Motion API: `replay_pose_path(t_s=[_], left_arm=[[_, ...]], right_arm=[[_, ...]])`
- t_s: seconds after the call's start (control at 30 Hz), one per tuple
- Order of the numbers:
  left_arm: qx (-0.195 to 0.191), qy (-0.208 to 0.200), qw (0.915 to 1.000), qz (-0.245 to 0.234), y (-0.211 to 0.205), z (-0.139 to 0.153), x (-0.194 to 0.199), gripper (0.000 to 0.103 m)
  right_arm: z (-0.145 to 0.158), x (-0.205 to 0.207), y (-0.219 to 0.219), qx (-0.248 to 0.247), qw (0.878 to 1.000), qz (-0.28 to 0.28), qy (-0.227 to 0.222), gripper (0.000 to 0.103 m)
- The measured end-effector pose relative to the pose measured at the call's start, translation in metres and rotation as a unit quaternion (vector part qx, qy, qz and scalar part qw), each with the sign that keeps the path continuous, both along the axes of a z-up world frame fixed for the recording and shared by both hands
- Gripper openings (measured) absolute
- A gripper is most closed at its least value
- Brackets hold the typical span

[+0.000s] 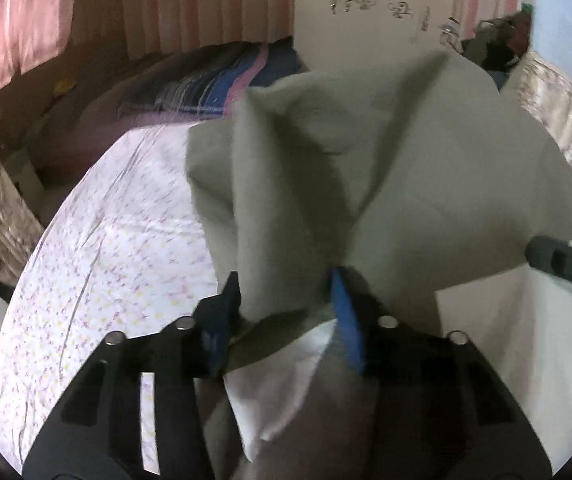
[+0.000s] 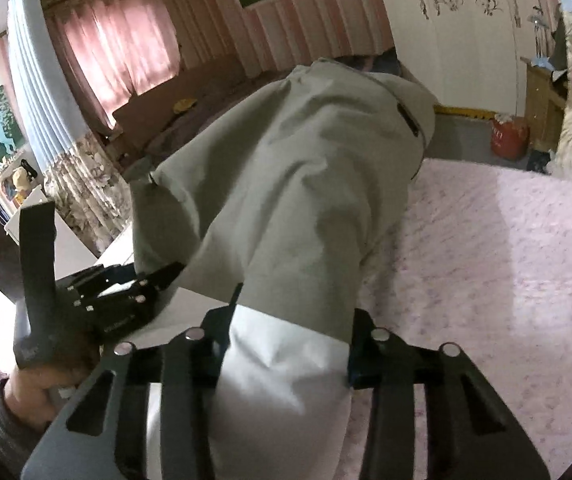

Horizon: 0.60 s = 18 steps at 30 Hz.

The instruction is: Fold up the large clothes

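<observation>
A large grey-green garment (image 1: 366, 152) with a white lining (image 1: 277, 380) lies bunched and partly lifted over a bed. My left gripper (image 1: 283, 296) is shut on a gathered fold of it, the blue pads pressing the cloth from both sides. In the right wrist view the same garment (image 2: 286, 184) rises away from me in a long ridge. My right gripper (image 2: 292, 320) is shut on its near edge, where the white lining (image 2: 281, 380) fills the gap between the fingers. The left gripper (image 2: 125, 296) shows at the left, held by a hand (image 2: 37, 384). The right gripper's finger (image 1: 566, 268) shows at the right edge.
The bed sheet (image 1: 105, 240) (image 2: 486, 260) is pale pink with a small flower print. A striped blanket (image 1: 221, 76) lies at the far end. A red container (image 2: 510, 138) stands on the floor by a white wardrobe (image 2: 446, 40). Pink curtains (image 2: 125, 48) hang behind.
</observation>
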<state>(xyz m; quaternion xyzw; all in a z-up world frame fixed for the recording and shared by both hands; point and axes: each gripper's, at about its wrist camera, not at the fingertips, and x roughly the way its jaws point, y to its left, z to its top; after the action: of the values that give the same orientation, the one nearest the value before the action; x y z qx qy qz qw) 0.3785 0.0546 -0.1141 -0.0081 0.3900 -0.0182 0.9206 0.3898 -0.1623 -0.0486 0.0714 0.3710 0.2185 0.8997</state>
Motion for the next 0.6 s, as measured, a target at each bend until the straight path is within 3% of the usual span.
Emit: replay_pose_path(t_s=[0.13,0.37,0.5,0.6], left_arm=[[-0.023,-0.004,0.9993,-0.028,-0.052,0.009,-0.004,0.037],[-0.088,-0.006,0.9943,-0.060,-0.197,0.004,0.021,0.037],[-0.064,-0.008,0.9957,-0.066,-0.256,0.004,0.028,0.039],[-0.049,-0.015,0.9961,-0.072,-0.260,0.009,0.023,0.043]], right_arm=[[0.021,-0.004,-0.048,-0.026,1.000,-0.015,-0.008,0.039],[0.032,-0.003,-0.183,-0.089,0.994,-0.057,0.000,0.040],[0.018,0.004,-0.237,-0.103,0.991,-0.079,0.026,0.045],[0.010,-0.002,-0.243,-0.095,0.990,-0.101,0.031,0.057]])
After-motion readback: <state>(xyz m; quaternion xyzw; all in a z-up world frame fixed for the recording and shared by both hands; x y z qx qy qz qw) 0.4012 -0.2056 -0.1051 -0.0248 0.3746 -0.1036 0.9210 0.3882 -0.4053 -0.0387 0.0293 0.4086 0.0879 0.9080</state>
